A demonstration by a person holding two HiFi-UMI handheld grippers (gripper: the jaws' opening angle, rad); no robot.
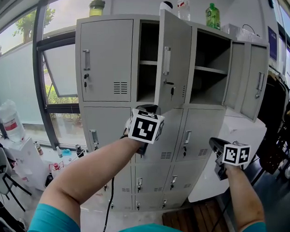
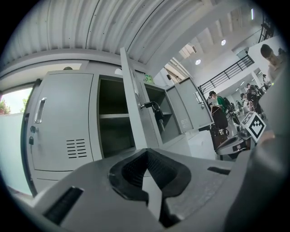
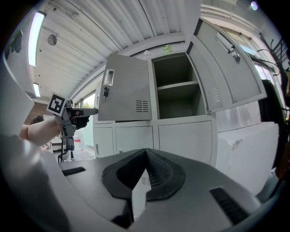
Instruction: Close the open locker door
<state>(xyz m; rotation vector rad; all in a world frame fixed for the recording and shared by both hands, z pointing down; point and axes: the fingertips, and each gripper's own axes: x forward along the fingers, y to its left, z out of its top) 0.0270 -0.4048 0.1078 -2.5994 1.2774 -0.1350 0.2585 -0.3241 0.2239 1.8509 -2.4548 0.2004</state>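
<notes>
— Big windows and gray lockers fill the room. Which doors are open?
— The middle door hangs open just above the left tongs. The end door is open too, up and to the right of the right tongs.
— Are the tongs holding anything?
— No. Both are squeezed shut with nothing in them. Bottles stand on top of the lockers, high above both tongs.

We see a grey locker cabinet; on its flat top stand a lidded jar, a clear bottle and a green bottle (all upright, well apart from one another).
</notes>
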